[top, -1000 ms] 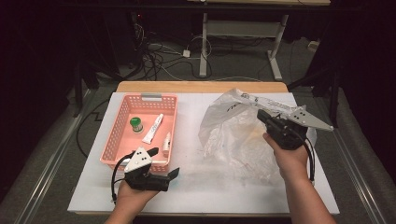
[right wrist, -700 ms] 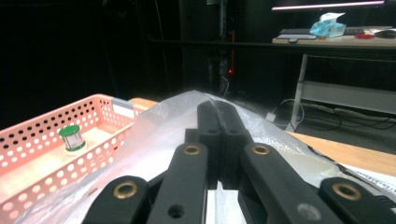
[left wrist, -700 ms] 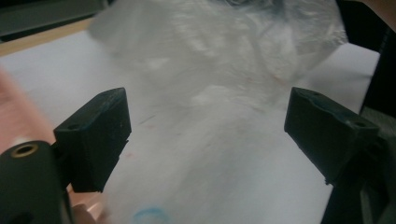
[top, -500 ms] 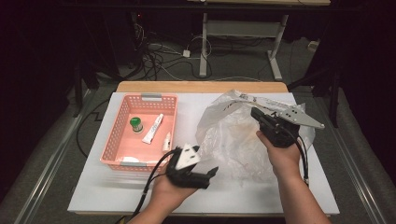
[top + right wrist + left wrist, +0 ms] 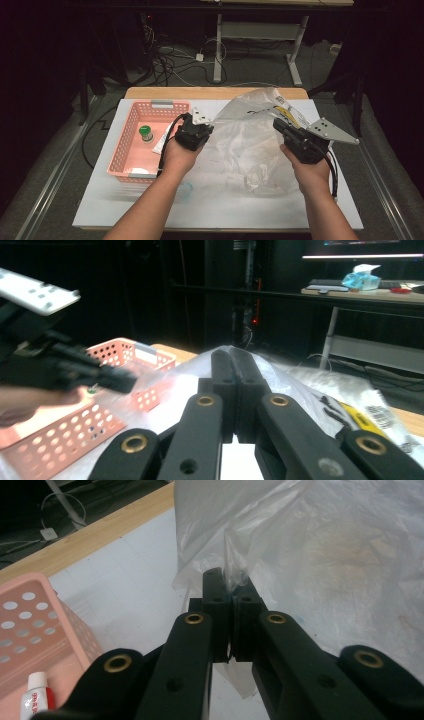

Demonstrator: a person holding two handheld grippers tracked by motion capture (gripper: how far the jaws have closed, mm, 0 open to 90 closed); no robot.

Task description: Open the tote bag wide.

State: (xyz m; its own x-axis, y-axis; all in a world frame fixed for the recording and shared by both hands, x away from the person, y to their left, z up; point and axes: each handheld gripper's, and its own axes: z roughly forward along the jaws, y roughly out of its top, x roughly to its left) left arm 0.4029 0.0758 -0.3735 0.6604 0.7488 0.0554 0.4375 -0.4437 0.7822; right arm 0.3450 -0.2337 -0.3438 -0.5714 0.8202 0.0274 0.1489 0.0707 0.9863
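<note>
A clear plastic bag (image 5: pixel 250 145) lies crumpled across the middle and right of the white bench (image 5: pixel 125 210), right of a pink basket (image 5: pixel 131 145). The left gripper (image 5: pixel 226 587) has just been closing and now pinches the bag's left edge. The right gripper (image 5: pixel 232 371) is clenched on the bag's far right edge, film draped around its jaws. The bag looks light, limp and slippery (it would likely slide from a shallow pinch), so gathered edge folds seem the best hold.
</note>
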